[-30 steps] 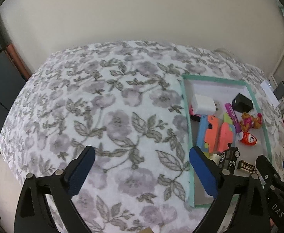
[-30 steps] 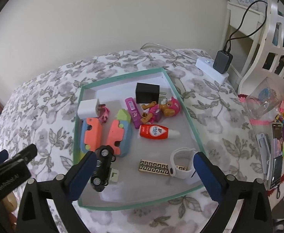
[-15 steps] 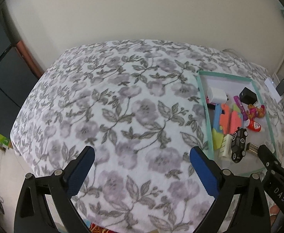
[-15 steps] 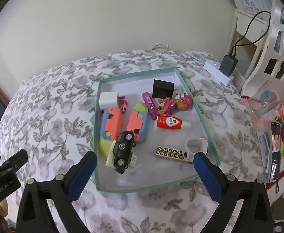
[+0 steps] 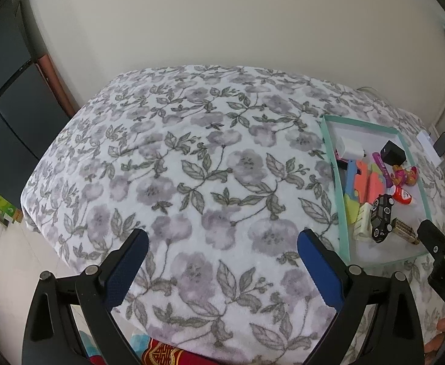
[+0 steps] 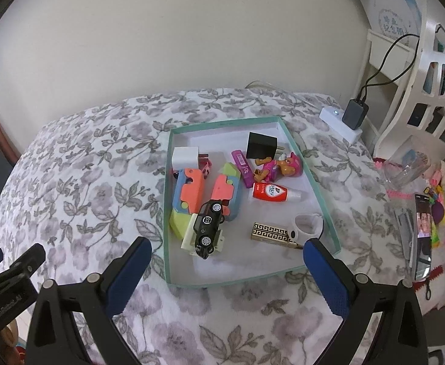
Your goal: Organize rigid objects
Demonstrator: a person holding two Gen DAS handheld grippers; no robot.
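A teal-rimmed tray point(image 6: 325, 203) lies on the floral bedspread and holds several small things: a black toy car point(image 6: 208, 225), orange-and-blue blocks point(image 6: 192, 193), a white charger point(image 6: 185, 157), a black charger point(image 6: 262, 145), a red glue bottle point(image 6: 271, 192), a toy figure point(image 6: 278, 165) and a gold patterned bar point(image 6: 272, 232). My right gripper point(image 6: 227, 261) is open and empty, above the tray's near edge. My left gripper point(image 5: 222, 254) is open and empty over bare bedspread, left of the tray point(image 5: 341, 188).
A white power strip with a black adapter point(image 6: 354, 114) sits at the bed's far right. A white shelf point(image 6: 435, 60), a clear cup point(image 6: 406, 164), a phone point(image 6: 423, 231) and colourful toys point(image 6: 444, 200) stand to the right. Dark furniture point(image 5: 0, 97) is left of the bed.
Both grippers have pulled back and up from the tray, so the bed and tray look smaller. Both stayed open. The black car now lies further from the tray's near corner.
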